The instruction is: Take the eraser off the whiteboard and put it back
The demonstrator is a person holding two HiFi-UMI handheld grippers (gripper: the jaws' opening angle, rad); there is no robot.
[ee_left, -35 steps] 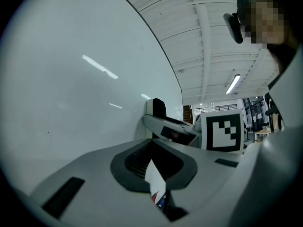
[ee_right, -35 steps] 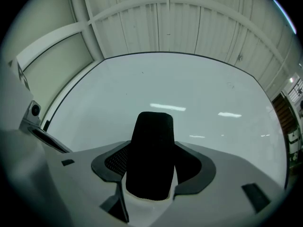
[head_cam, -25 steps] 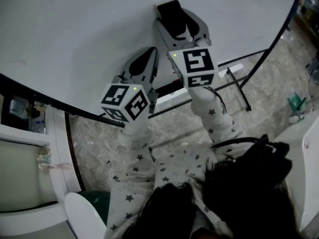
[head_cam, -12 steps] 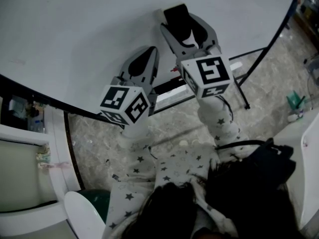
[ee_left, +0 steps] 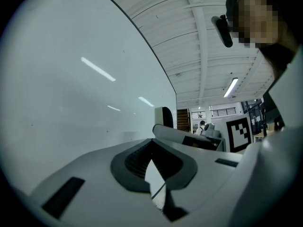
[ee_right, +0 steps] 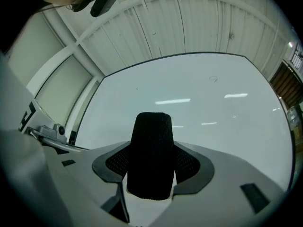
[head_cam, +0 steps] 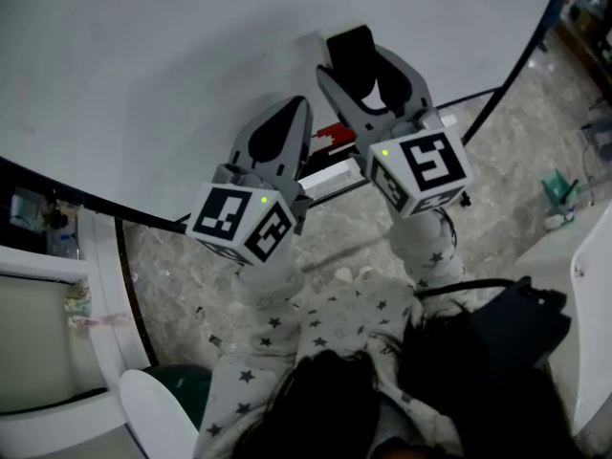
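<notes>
Right gripper view gives me the clearest look at the eraser (ee_right: pixel 151 141): a black, finely textured block standing upright between the jaws of the right tool (ee_right: pixel 152 167). The dark pads press on its two sides, so that tool is grasping it. Behind it spreads the whiteboard (ee_right: pixel 213 103), blank apart from reflected ceiling lights. From the head view the eraser (head_cam: pixel 354 55) sits at the front of the right tool (head_cam: pixel 368 73), up against the board's face near its lower edge. I cannot tell whether it touches the whiteboard (head_cam: pixel 143 75) or hangs just off it. The left tool (head_cam: pixel 290 111) is just beside the right one, on its left and a little lower, pointing at the same board. In the left gripper view its jaws meet at the tips with nothing between them, so the left tool (ee_left: pixel 151 143) is clenched and empty. Below the board's edge runs a narrow tray (head_cam: pixel 330 175) with red items (head_cam: pixel 330 137) on it, too small for me to identify. Star-printed sleeves (head_cam: pixel 421 242) carry both tools above a marbled floor (head_cam: pixel 182 256).
</notes>
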